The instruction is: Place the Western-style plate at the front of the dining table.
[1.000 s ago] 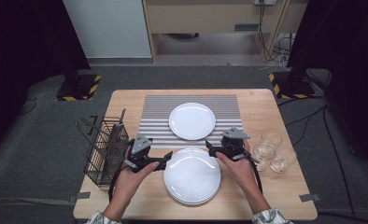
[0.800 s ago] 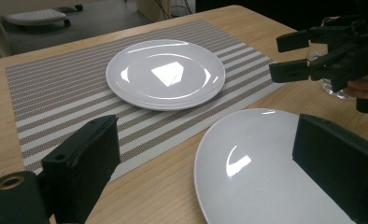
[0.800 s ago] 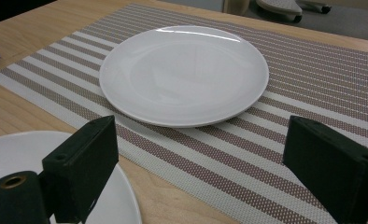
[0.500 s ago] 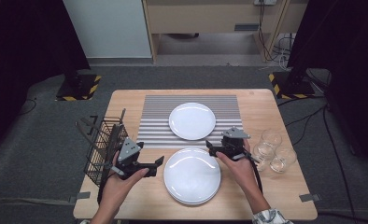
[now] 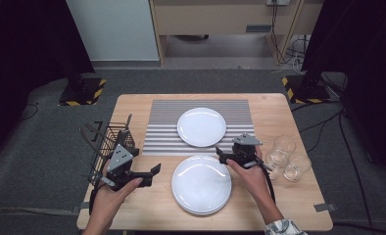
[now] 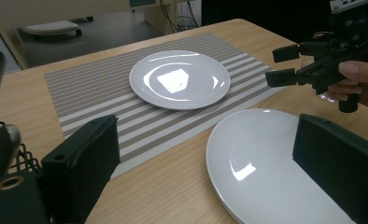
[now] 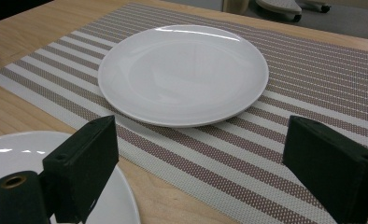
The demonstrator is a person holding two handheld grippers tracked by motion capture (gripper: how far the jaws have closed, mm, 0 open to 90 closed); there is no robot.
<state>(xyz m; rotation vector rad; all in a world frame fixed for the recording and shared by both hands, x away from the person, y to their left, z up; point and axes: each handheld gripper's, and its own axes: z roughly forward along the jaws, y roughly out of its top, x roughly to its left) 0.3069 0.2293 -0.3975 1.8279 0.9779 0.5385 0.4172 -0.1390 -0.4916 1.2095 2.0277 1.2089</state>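
Both grippers stand with their jaws spread wide and nothing between them: the left gripper [image 5: 152, 173] hovers at about nine o'clock of the near plate, just off its rim, and the right gripper [image 5: 220, 154] sits at about one o'clock of that plate, over its far edge. Beneath everything, the wooden table [image 5: 142, 105] carries a grey striped placemat [image 5: 164, 122] across its far middle. On the bare wood, at six o'clock of the mat, lies the near plate [image 5: 201, 183], which looks like more than one white plate stacked, its far rim almost touching the mat's near edge. A second white plate [image 5: 201, 126] rests on the mat, at twelve o'clock of the near one and apart from it; the right gripper view looks straight at it between its own jaws. A black wire basket [image 5: 105, 142] stands at the table's nine o'clock edge, just beside the left hand. Three clear glasses [image 5: 285, 157] cluster at three o'clock, close by the right hand.
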